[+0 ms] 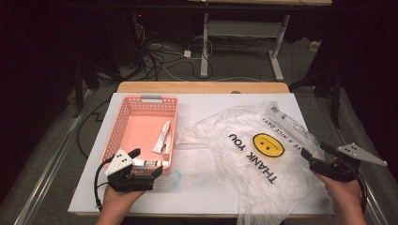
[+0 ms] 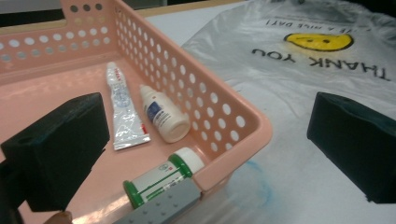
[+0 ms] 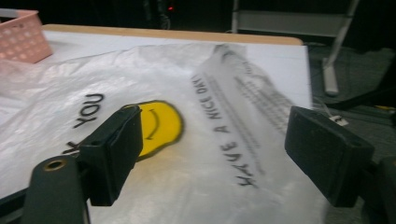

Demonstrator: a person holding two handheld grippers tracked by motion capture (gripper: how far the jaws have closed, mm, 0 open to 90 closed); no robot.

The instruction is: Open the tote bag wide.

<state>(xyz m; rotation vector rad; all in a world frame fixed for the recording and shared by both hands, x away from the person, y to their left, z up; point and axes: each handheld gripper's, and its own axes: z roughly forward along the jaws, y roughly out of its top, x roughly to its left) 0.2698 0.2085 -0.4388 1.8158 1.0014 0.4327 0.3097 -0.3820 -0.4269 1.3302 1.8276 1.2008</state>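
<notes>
A pink perforated basket (image 1: 114, 126) stands on the white table at the left. In it lie a white tube (image 2: 122, 107), a small white dropper bottle (image 2: 163, 114) and a green-and-white bottle (image 2: 159, 179) on its side. My left gripper (image 1: 148, 161) is open, its jaws straddling the basket's near right corner (image 2: 254, 122) with one inside and one outside. A clear plastic bag (image 1: 234, 140) printed with a yellow smiley and "THANK YOU" lies flat at the right. My right gripper (image 1: 315, 150) is open just above the bag's right edge (image 3: 210, 93), nothing between its jaws.
A faint blue stain (image 1: 174, 178) marks the table beside the basket's near corner. A grey dotted piece (image 2: 163, 207) lies against the green-and-white bottle. The table's wooden far edge (image 1: 202, 86) borders a dark floor with cables and desk legs.
</notes>
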